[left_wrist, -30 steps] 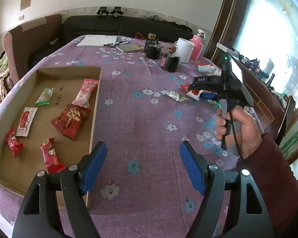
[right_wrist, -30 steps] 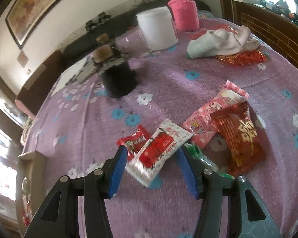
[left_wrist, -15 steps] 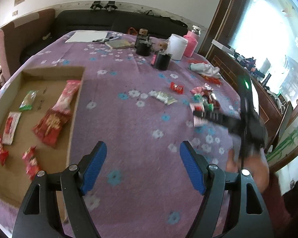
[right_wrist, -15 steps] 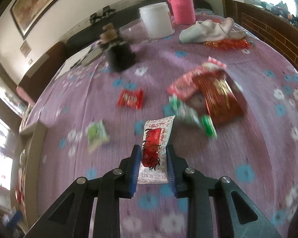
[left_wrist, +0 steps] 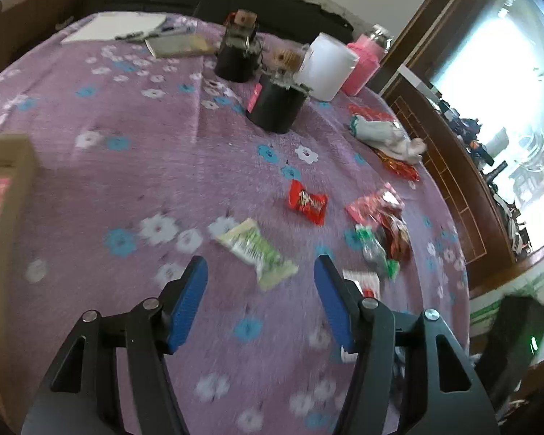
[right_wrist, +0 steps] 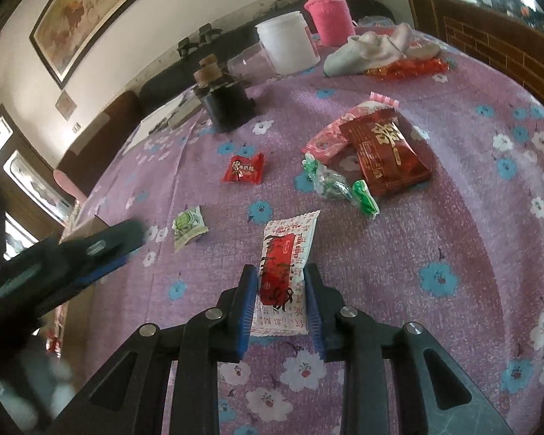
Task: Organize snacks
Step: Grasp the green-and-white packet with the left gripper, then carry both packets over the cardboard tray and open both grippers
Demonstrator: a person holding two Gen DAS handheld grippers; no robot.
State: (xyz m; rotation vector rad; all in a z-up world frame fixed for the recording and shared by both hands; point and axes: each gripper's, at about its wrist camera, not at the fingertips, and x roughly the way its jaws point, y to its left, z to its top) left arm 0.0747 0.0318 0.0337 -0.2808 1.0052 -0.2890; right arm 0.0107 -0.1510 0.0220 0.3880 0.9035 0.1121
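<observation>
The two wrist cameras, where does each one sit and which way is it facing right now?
Left wrist view: rides the left claw, tilted down at the purple flowered tablecloth; its open blue pads have just been closing toward the pale green snack packet.
Right wrist view: rides the right claw, tilted down, shut on the white and red sachet; the left claw shows blurred at left.
Shared: the green packet, the small red candy wrapper, the white plastic tub.

We are seeing snack packets [right_wrist: 380, 152] lying scattered on the worktop [right_wrist: 453, 217], jars [right_wrist: 228, 108] standing far behind them, a cardboard tray [left_wrist: 3, 166] sitting far left.
</observation>
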